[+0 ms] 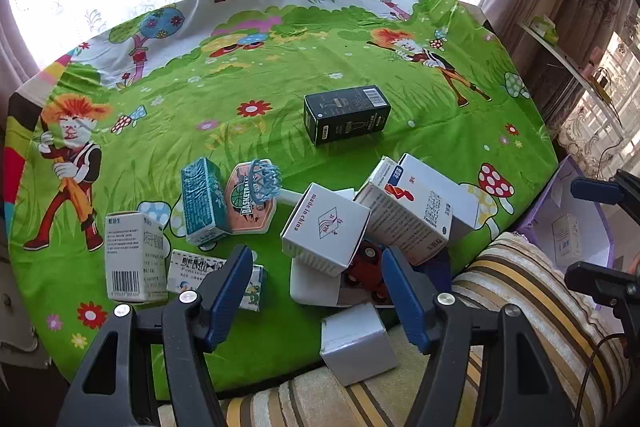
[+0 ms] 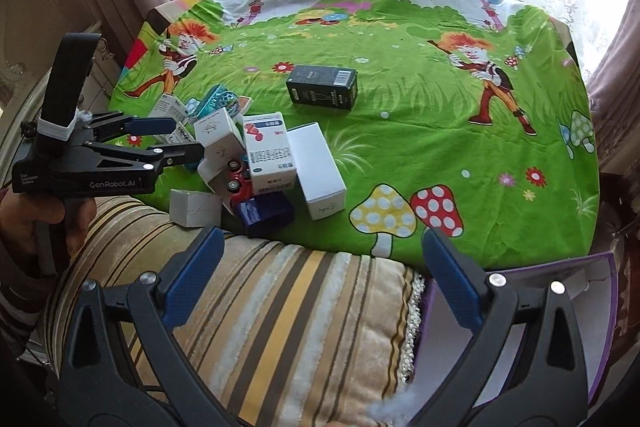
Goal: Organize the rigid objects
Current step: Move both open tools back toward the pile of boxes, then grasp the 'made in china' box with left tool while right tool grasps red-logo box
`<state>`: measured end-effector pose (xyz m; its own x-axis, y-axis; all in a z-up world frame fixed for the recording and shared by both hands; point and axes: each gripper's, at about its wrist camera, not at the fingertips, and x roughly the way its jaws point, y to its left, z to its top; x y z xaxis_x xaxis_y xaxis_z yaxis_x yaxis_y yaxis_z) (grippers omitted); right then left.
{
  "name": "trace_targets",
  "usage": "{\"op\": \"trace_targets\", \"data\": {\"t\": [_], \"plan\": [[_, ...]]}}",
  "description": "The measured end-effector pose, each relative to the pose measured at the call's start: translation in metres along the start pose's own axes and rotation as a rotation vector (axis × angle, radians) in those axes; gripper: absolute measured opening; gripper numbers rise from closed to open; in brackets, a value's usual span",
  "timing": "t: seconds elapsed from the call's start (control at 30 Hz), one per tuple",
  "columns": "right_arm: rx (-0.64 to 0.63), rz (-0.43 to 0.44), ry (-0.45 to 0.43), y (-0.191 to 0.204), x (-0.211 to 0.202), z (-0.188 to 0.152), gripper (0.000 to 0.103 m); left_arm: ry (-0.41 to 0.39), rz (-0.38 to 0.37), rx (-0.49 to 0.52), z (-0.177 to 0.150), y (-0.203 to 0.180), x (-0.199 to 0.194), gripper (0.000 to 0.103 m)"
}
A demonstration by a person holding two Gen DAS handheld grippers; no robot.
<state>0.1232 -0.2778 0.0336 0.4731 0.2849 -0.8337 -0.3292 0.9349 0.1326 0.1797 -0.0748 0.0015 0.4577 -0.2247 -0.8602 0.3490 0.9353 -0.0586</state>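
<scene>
Looking down our left gripper (image 1: 316,291), we saw its jaws spread with nothing pinched, hovering over the heap of boxes at the near edge of the green cartoon tablecloth (image 1: 240,75). Our right gripper (image 2: 324,275) was also spread and empty, above the striped cushion (image 2: 280,307). The black box (image 1: 346,114) lay flat, apart from the heap, its long axis running left-right and its barcode end toward the right. The white box marked "made in china" (image 1: 324,227) leaned tilted over the red toy car (image 1: 366,267). A purple bin (image 2: 592,307) sat at our right.
</scene>
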Motion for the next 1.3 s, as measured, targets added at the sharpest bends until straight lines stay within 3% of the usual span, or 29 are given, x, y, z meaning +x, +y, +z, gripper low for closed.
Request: {"op": "trace_targets", "data": {"t": [0.37, 0.53, 0.7, 1.03, 1.1, 1.3], "plan": [[-0.091, 0.077, 0.078, 0.022, 0.05, 0.024, 0.1, -0.026, -0.04, 0.124, 0.005, -0.007, 0.021, 0.068], [-0.088, 0.109, 0.096, 0.021, 0.067, 0.034, 0.1, -0.027, -0.073, 0.103, 0.007, 0.0, 0.026, 0.067], [-0.094, 0.148, 0.108, 0.024, 0.08, 0.04, 0.1, -0.014, -0.109, 0.085, 0.004, 0.005, 0.031, 0.049], [-0.106, 0.185, 0.101, 0.03, 0.093, 0.048, 0.1, -0.062, -0.144, -0.019, 0.001, 0.022, 0.024, 0.047], [-0.107, 0.191, 0.093, 0.031, 0.094, 0.05, 0.098, -0.07, -0.148, -0.044, 0.001, 0.026, 0.022, 0.047], [-0.126, 0.183, 0.107, 0.034, 0.102, 0.051, 0.073, -0.092, -0.154, -0.09, -0.002, 0.034, 0.019, 0.047]]}}
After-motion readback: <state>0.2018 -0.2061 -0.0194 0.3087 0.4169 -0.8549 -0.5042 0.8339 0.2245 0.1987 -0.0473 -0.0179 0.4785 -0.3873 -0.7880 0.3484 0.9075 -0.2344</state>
